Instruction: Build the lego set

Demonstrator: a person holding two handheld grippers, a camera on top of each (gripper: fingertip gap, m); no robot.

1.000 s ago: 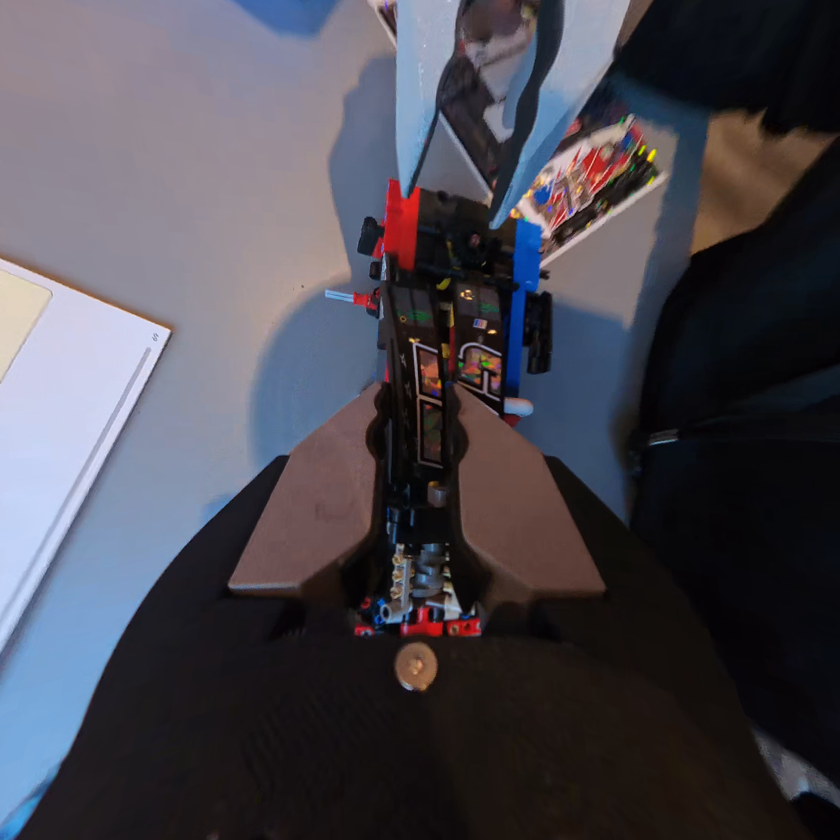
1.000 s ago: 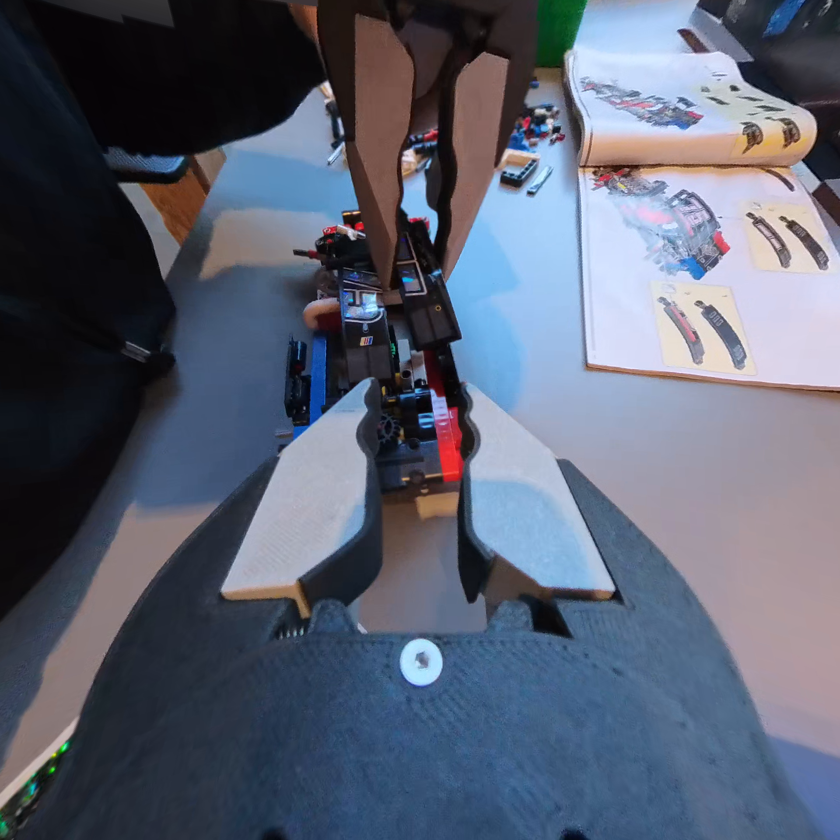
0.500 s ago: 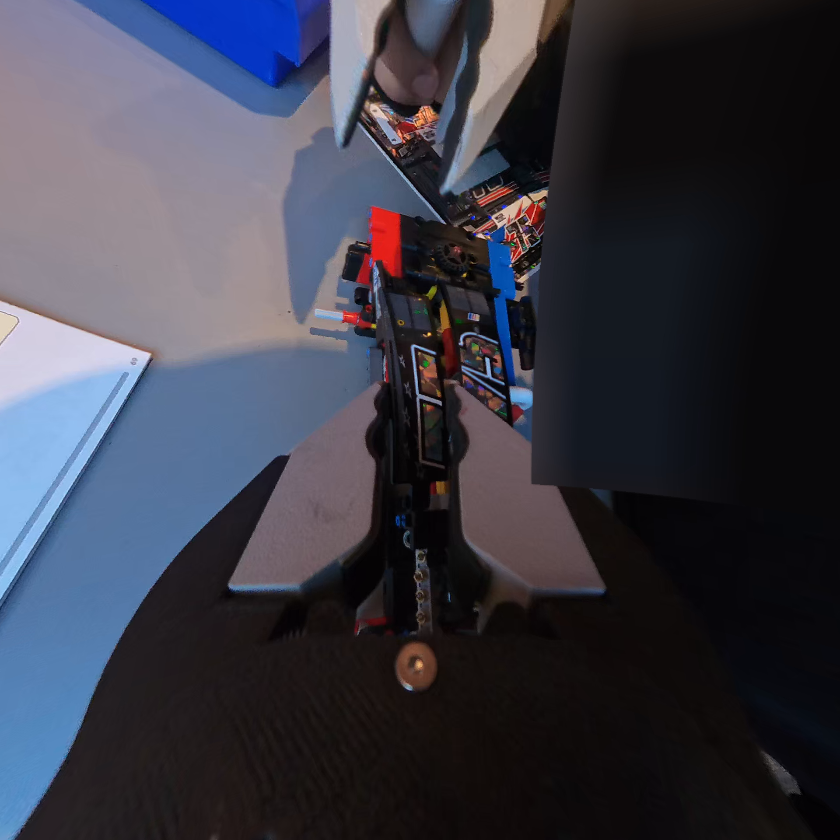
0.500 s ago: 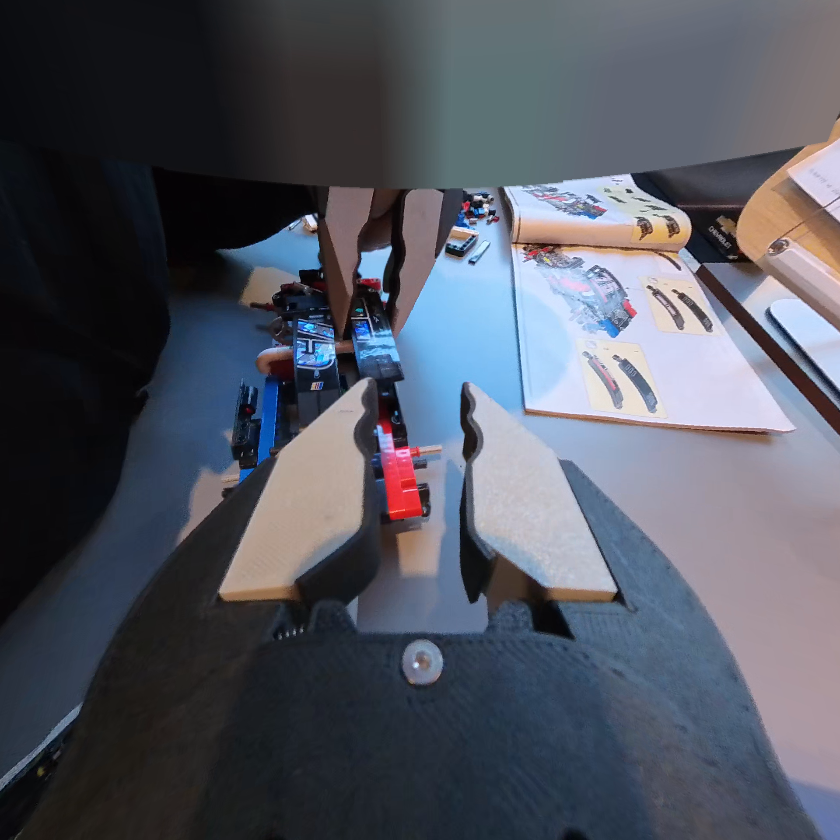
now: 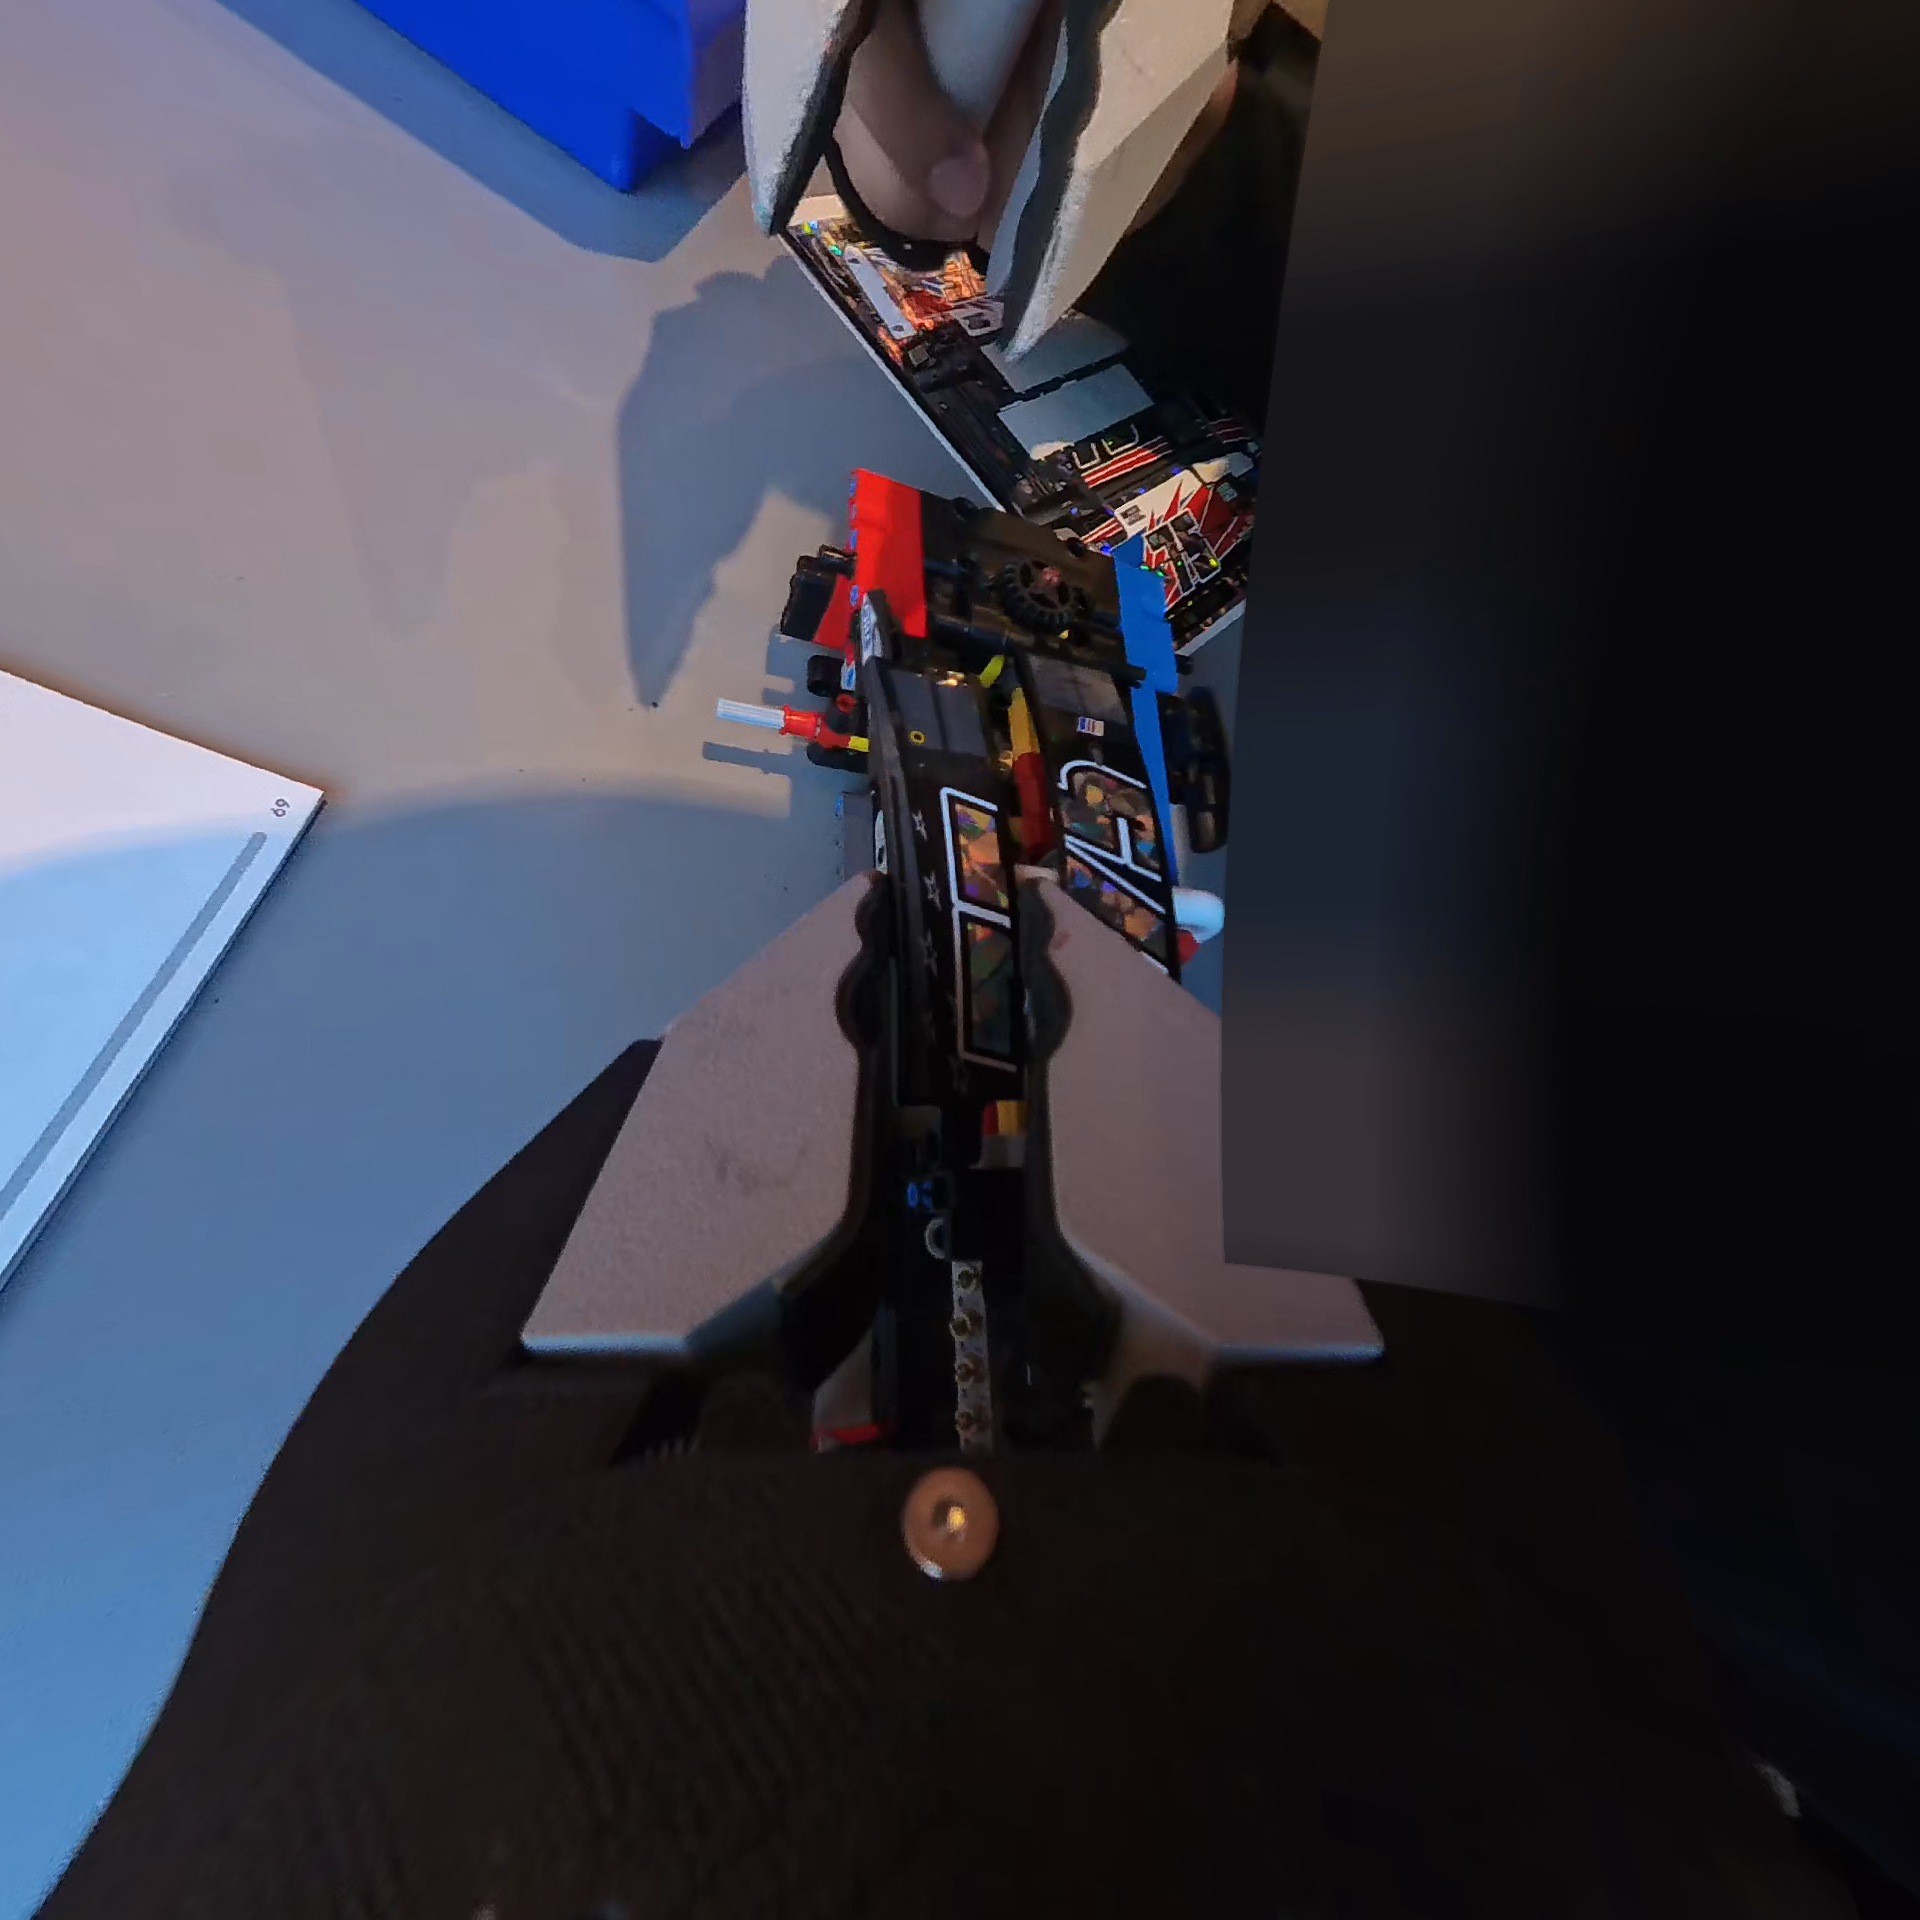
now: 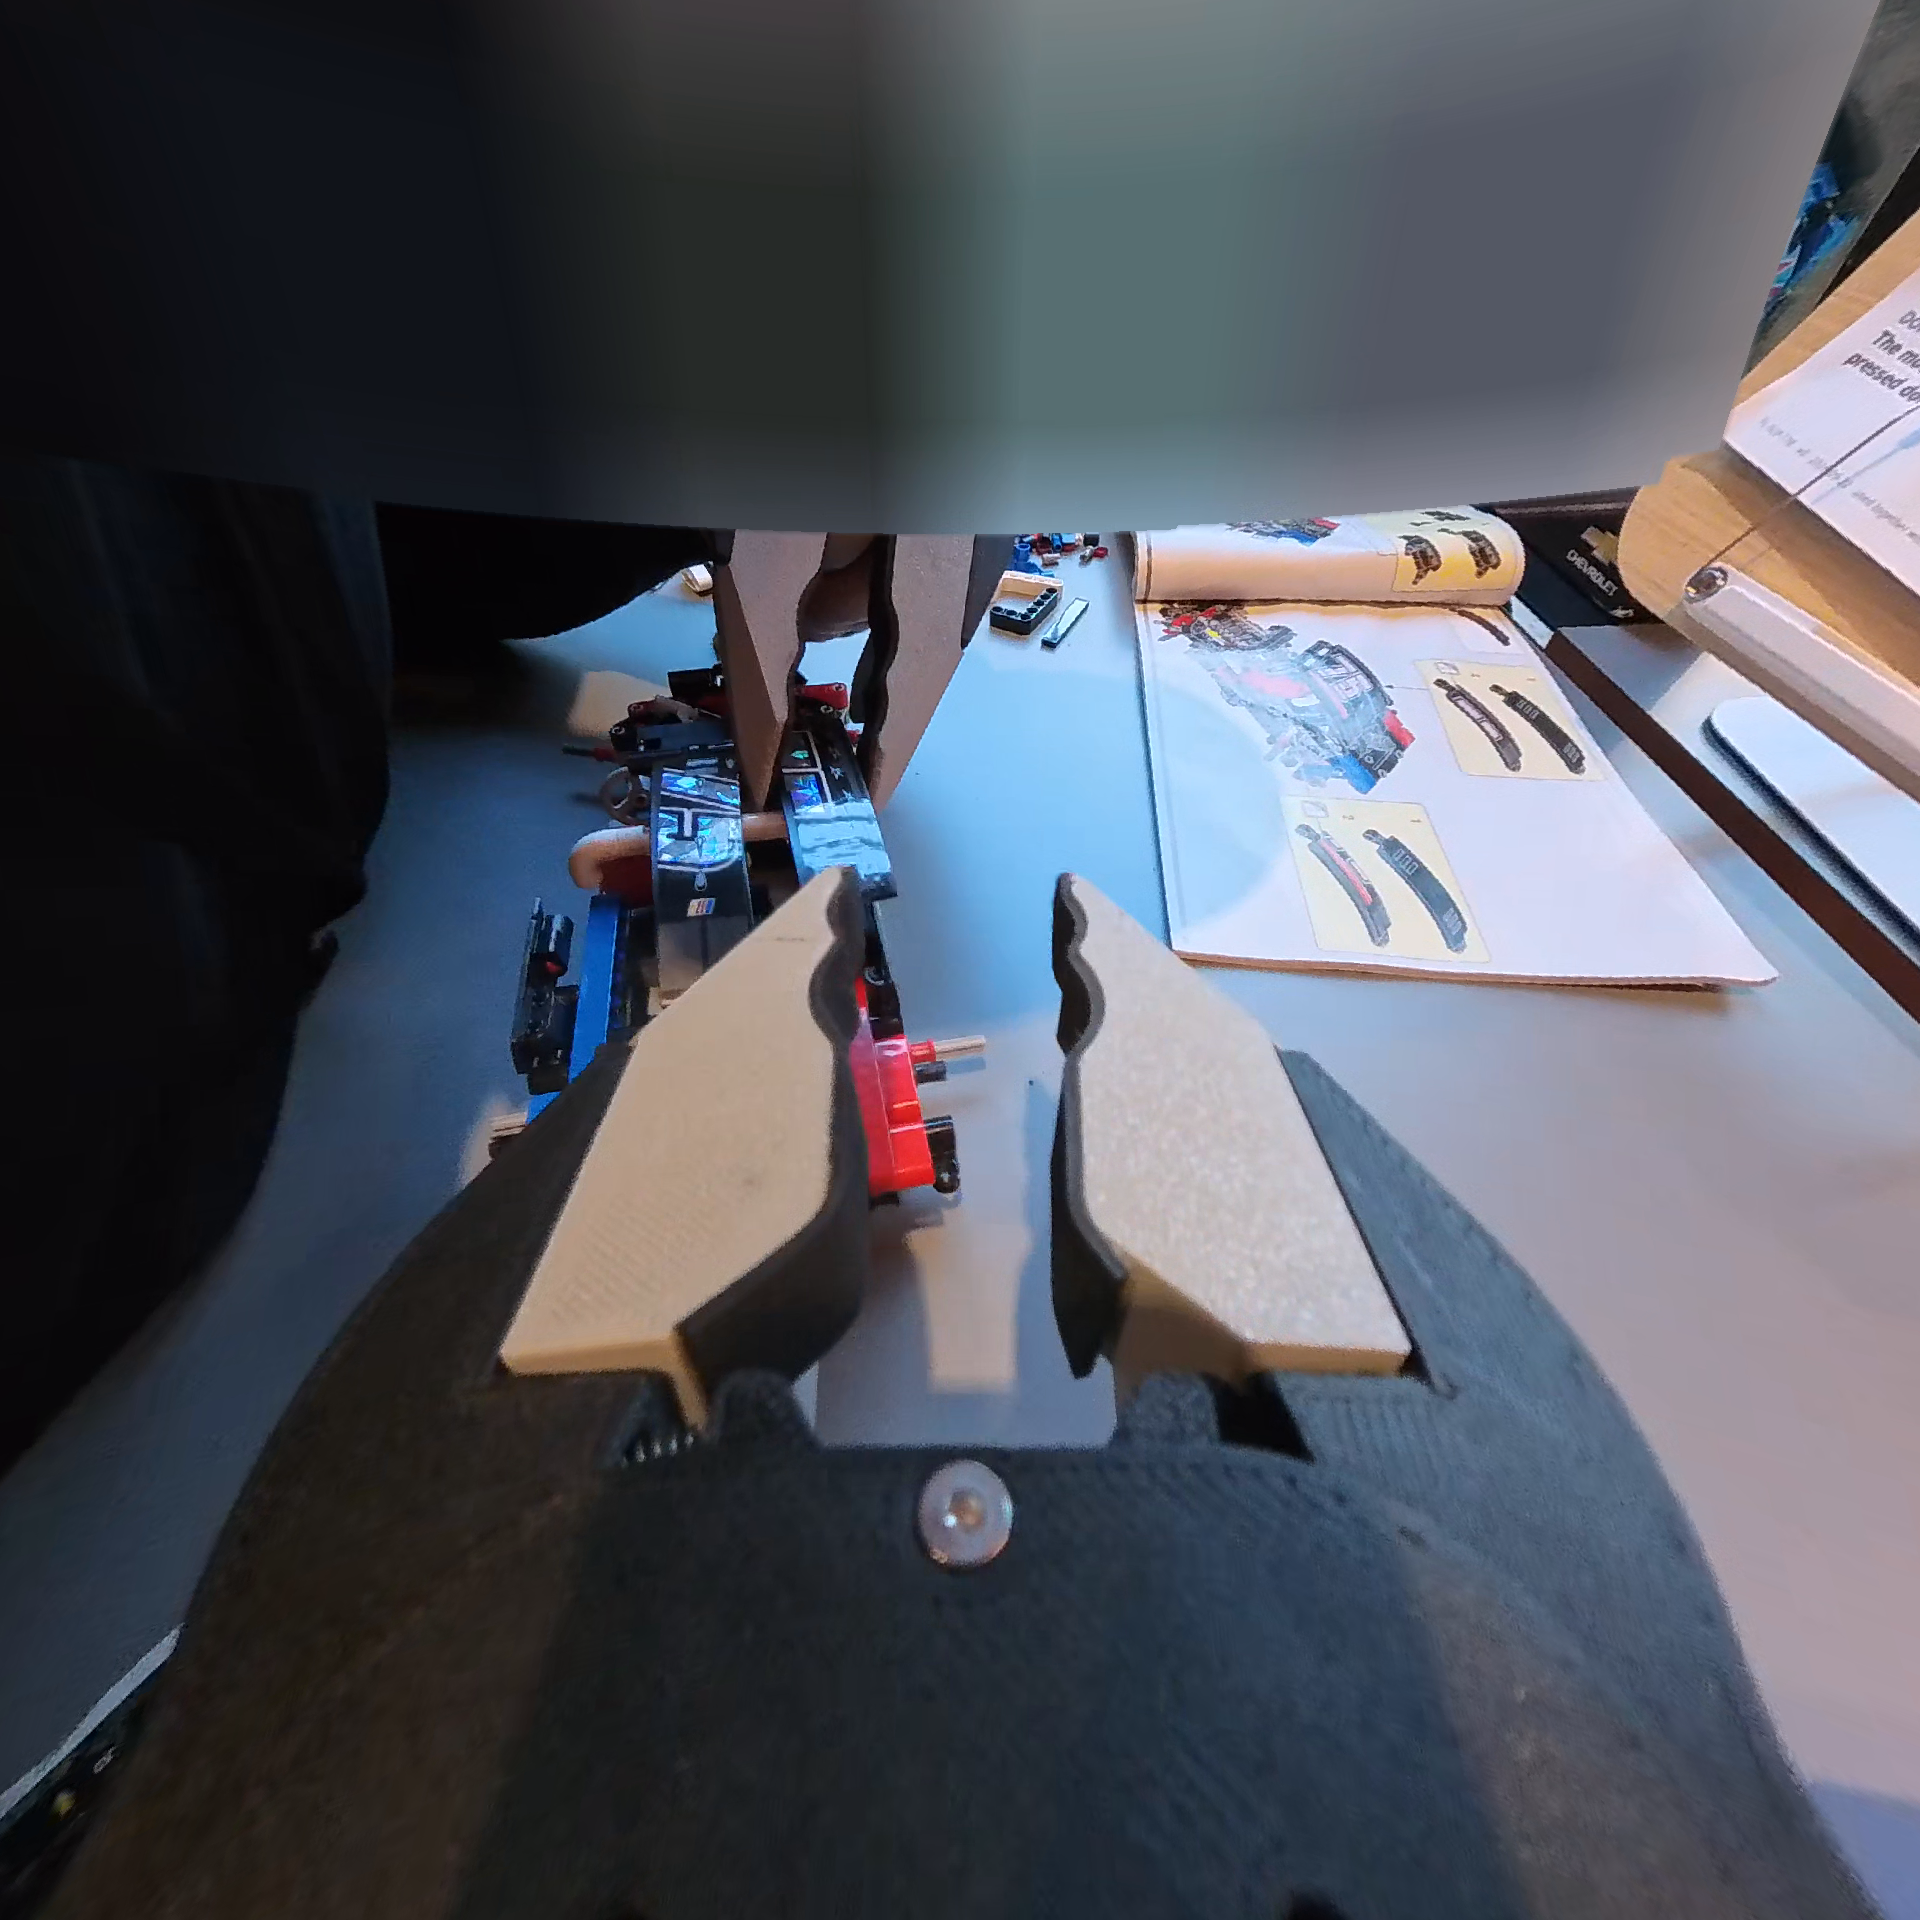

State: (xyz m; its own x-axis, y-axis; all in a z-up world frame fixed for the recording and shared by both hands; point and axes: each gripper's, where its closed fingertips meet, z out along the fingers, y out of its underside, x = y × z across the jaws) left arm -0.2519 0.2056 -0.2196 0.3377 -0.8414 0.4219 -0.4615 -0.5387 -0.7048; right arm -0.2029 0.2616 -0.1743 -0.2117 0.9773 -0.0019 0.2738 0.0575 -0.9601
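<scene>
Grey table (image 6: 1455,1195), booklet (image 6: 1455,831) open far right w/ loose bits (image 6: 1039,603) behind. Left gripper (image 5: 951,914) pinches the model (image 5: 997,748); right gripper (image 6: 956,904) spread, empty.

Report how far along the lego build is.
Done: the car has its chassis, red and blue sides and stickered black panels. In hand: the left hand-held gripper clamps one panel; the right hand-held gripper is open and empty beside the car. Left: loose pieces lie by the open manual.
</scene>
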